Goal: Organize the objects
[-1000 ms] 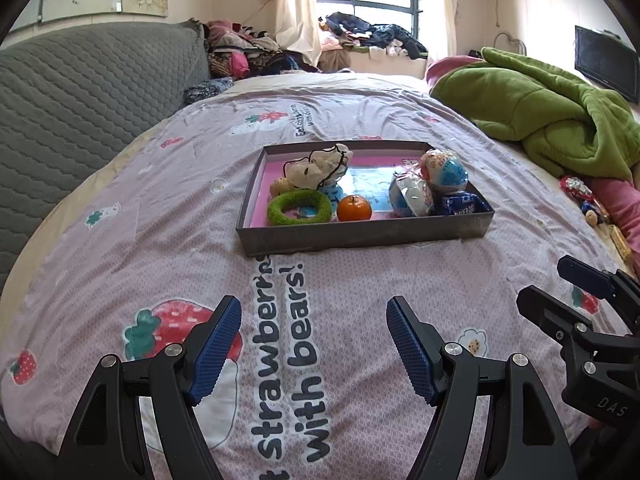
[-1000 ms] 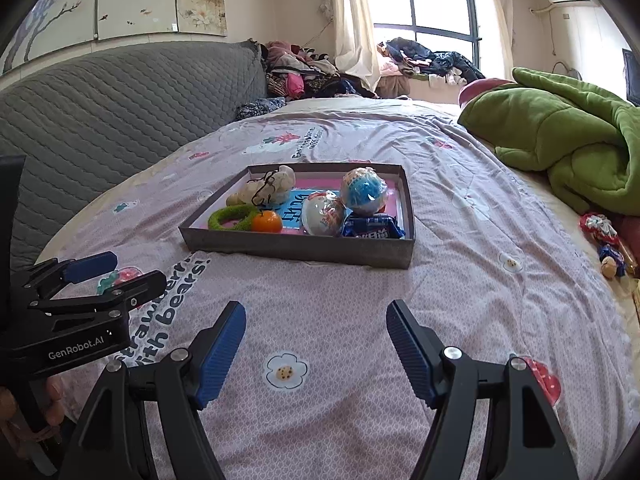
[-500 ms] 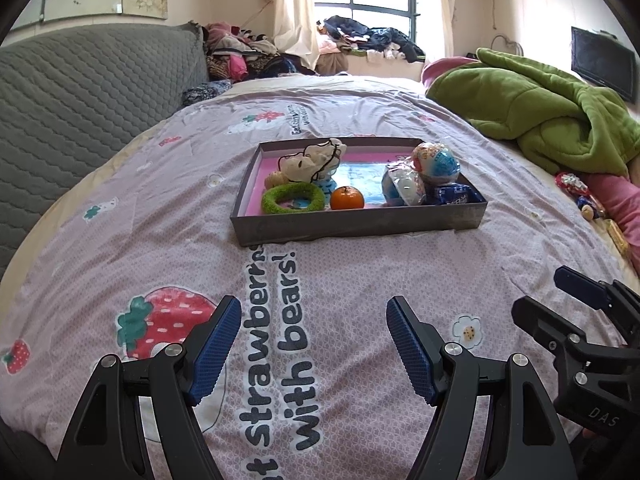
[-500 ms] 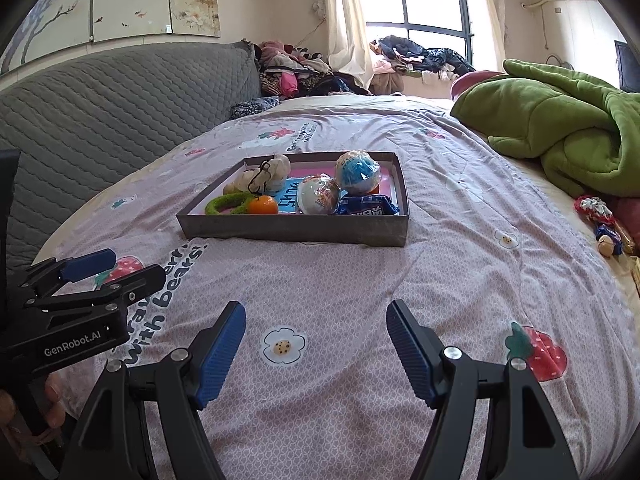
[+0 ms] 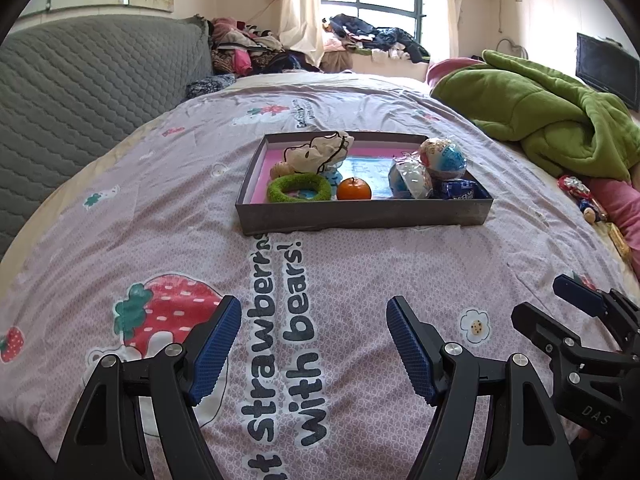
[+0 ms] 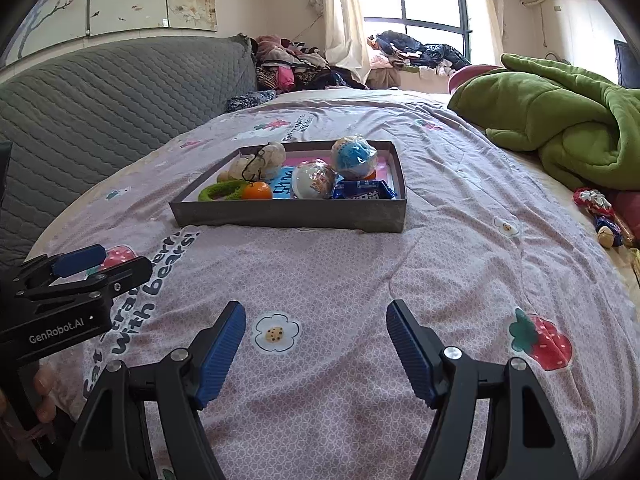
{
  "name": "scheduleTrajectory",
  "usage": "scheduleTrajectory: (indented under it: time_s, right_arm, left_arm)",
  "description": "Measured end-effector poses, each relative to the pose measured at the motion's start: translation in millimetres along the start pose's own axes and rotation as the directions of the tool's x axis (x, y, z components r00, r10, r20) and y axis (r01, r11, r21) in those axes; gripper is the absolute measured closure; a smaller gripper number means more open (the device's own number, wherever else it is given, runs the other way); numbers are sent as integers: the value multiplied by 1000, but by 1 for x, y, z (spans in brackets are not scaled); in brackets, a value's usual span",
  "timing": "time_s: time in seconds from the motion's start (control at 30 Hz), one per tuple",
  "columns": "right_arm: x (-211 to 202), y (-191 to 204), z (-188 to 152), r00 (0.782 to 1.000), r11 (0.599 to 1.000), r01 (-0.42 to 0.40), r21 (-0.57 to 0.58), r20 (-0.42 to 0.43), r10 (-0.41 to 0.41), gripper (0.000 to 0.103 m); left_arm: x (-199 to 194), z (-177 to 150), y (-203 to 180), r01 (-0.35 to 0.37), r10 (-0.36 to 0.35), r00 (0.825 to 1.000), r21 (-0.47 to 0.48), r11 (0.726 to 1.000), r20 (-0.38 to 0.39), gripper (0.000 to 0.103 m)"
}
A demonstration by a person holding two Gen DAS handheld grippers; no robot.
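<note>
Left wrist view shows me the grey tray (image 5: 362,216) sitting on the strawberry-print bedspread (image 5: 140,220), well ahead of both claws, its long side running across my view and facing me. My left gripper (image 5: 314,346) is spread wide with nothing between its blue pads, hanging over the printed lettering; my right gripper (image 6: 316,348) is likewise released and empty, over the small flower print on the near side of the tray. Inside the tray, toward its left end, lies a fuzzy green ring (image 5: 299,188) flat on the pink floor, with a cream plush toy (image 5: 316,152) behind it; I judge both soft and light, easy to pinch anywhere, the ring best across its band. Just right of the ring sits a small orange (image 5: 353,189), round and firm, likely to roll, so I would close across its middle. Toward the tray's right end two wrapped balls (image 5: 442,158) rest touching each other, their film probably slippery and crinkly, with a blue snack packet (image 5: 460,190) against the near wall, lying lengthwise along it; that packet looks thin and crushable, so I would take it by an edge. A green blanket (image 5: 552,120) is heaped beyond the tray's right end.
</note>
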State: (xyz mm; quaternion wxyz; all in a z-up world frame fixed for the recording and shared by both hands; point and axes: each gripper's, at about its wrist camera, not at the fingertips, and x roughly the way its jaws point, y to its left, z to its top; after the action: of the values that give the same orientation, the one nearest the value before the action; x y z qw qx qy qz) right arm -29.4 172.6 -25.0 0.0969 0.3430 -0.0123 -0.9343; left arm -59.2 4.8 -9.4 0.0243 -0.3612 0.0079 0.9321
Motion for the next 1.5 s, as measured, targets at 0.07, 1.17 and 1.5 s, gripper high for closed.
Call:
scheduleTrajectory:
  time_s: [0.07,1.17,1.5]
  right_arm:
    - [1,-1,0,1000,1000,2,0,1,-2,31]
    - [6,7,-3,1000,999,1,-33,-7,-1,31]
    - [6,7,-4,1000,999,4,-34,-10,-4,31]
  left_arm:
    - [0,0,0,-6,6,1000,0,1000,2,27]
    - [8,-5,2,6,-6,1000,-3,1000,-8,27]
    - [8,-5,2,5,-6,1000,-2,1000,-9,27]
